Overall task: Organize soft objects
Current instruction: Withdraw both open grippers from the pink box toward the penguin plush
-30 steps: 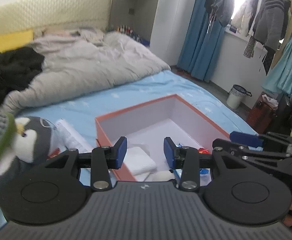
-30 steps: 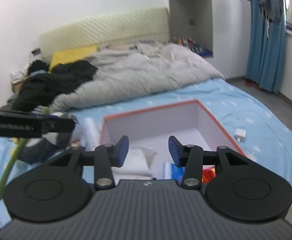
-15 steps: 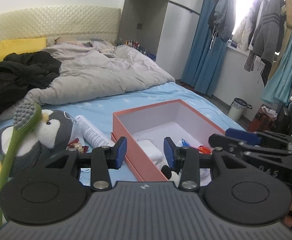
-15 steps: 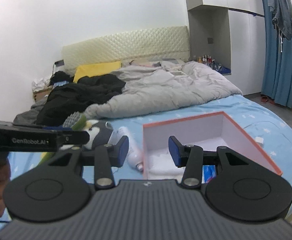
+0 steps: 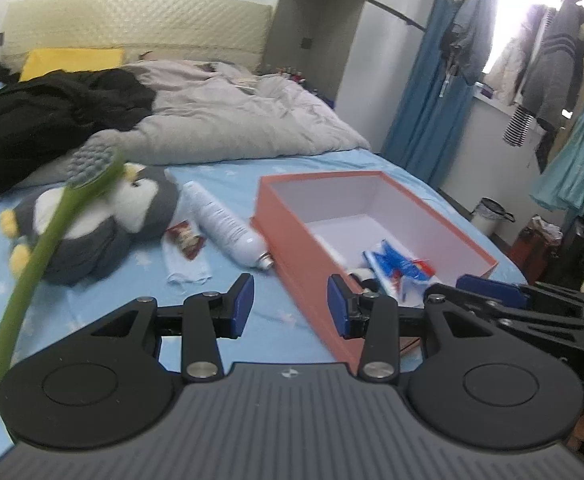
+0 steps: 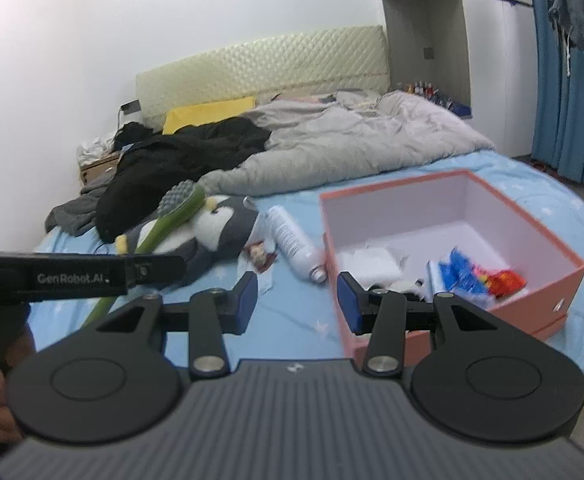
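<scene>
With both tools empty, jaws apart, we find the plush penguin lying on the bed toward its headboard-side left, beside the orange box, forward-left of the left tool, which is nearer than the right tool.

A rumpled grey duvet covers the far half of the bed, with a heap of black clothing on its left side and a yellow pillow behind, against the padded cream headboard. The sheet is light blue with small white stars. Blue curtains hang by the bright window, and coats and a striped garment hang near it. A small bin stands on the floor below. Small bottles line a recess beside the tall grey wardrobe.
</scene>
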`<state>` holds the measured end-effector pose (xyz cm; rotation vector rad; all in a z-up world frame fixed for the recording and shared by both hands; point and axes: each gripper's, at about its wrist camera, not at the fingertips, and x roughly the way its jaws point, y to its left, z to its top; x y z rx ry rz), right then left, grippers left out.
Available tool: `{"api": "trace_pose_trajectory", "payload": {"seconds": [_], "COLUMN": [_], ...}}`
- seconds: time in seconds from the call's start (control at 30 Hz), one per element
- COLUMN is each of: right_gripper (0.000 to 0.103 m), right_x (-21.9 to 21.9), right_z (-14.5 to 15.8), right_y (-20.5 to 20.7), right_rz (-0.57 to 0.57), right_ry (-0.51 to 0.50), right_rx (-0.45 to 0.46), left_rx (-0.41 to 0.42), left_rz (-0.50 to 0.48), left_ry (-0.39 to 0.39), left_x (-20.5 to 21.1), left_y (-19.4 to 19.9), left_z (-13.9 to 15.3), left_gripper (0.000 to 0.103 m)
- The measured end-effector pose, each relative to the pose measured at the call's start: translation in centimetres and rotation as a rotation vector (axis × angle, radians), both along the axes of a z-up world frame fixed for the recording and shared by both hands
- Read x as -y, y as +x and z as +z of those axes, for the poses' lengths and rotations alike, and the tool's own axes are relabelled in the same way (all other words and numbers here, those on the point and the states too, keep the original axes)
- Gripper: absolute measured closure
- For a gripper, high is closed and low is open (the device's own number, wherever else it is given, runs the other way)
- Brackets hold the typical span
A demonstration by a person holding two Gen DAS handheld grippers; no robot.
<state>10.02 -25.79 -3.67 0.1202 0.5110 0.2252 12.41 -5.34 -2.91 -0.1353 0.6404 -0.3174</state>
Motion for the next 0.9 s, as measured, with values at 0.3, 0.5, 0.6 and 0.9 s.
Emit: {"api": "trace_pose_trajectory", "payload": {"seconds": [0.3, 0.5, 0.6, 0.9], "right_gripper": [0.056, 0.056, 0.056, 0.056], "right_x": [-2.8, -4.4, -5.0, -6.1], "right_z": [-1.8, -2.6, -3.3, -4.9], "right_y": [-2.3, -3.1, -2.5, 0.3], "right_rz": [0.042, 0.080, 0.086, 0.083], "right_ry": [-0.003, 0.001, -0.004, 0.003], "right_rx": [-0.059, -0.101, -0.115, -0.118], "left_rx": [-0.043, -0.092, -0.114, -0.140], "left_rz": [0.061, 0.102, 0.113, 0.134], "left_ry": [0.002, 0.023, 0.029, 0.036], "left_x": [-3.4, -5.4, -5.9, -7.4], "left_y": [-3.1, -4.0, -3.7, -0.1], "left_z": [-1.8, -3.4, -4.3, -7.3], "left_gripper": [0.056, 0.049, 0.048, 0.044]}}
